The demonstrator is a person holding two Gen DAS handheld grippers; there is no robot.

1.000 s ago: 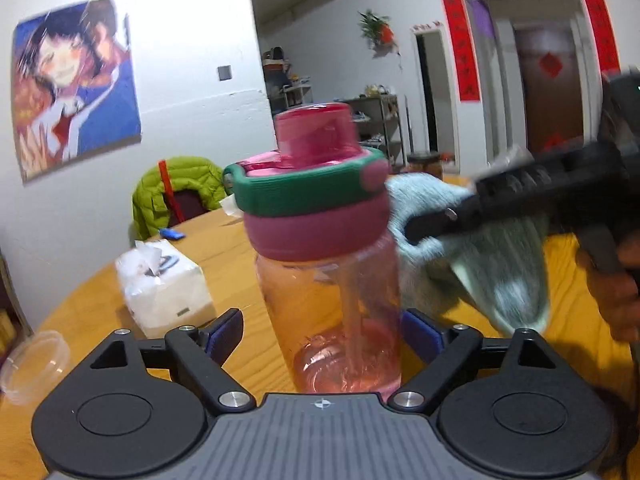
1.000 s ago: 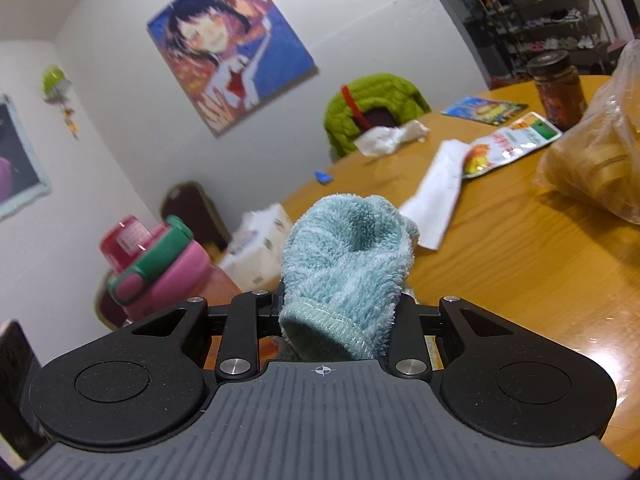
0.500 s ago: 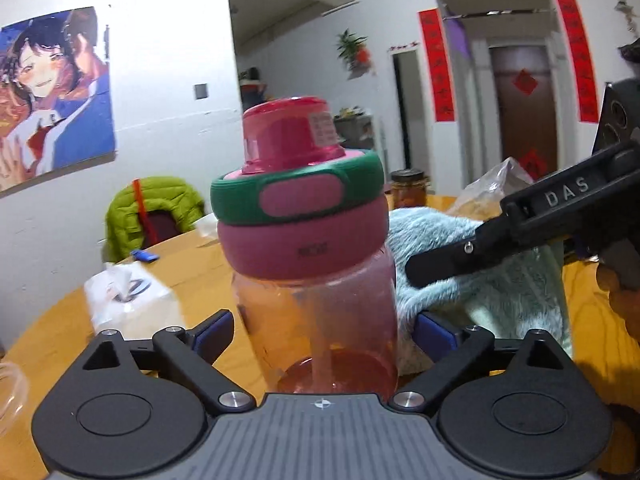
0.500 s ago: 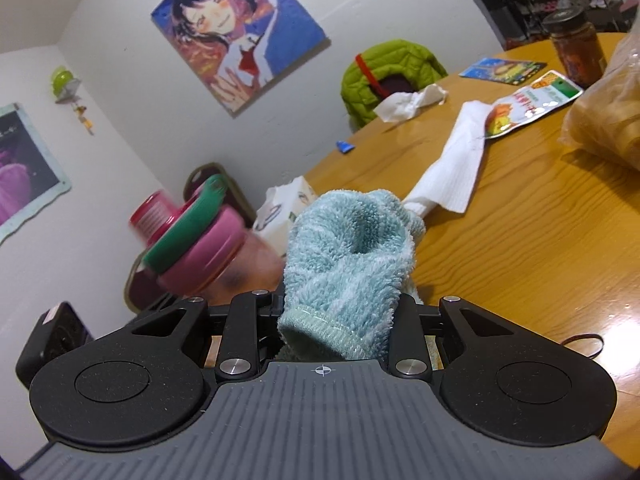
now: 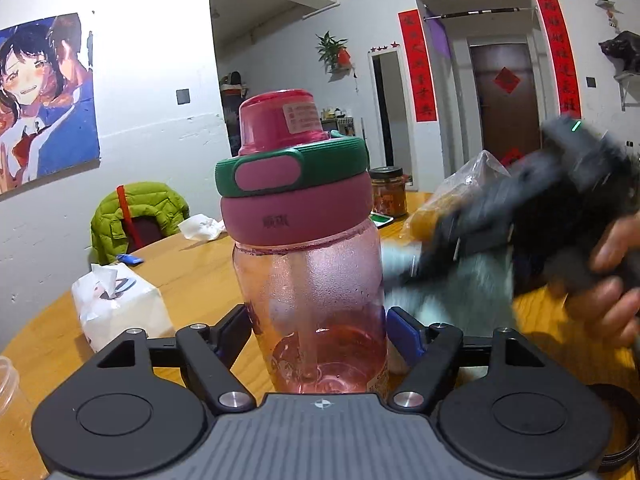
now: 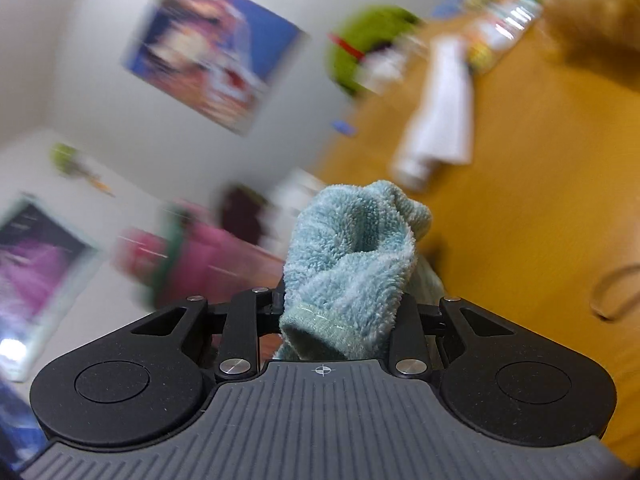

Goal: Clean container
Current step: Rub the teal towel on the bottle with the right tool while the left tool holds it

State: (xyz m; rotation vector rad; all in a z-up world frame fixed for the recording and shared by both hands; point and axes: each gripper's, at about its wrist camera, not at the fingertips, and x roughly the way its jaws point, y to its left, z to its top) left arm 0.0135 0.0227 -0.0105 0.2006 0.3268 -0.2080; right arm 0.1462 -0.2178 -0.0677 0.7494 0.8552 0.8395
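Gripping the translucent pink plastic bottle [image 5: 316, 300] low on its smooth, likely slippery wall above the wooden desk [image 5: 192, 272], the left hand-held gripper [image 5: 318, 334] steadies it while the right hand-held gripper [image 6: 340, 312] pinches a soft blue terry cloth [image 6: 352, 248] beside it.

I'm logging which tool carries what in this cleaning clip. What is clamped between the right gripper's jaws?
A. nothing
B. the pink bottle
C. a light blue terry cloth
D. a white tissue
C: in the right wrist view the light blue terry cloth is pinched between the jaws of the right gripper, while the pink bottle sits in the left gripper.
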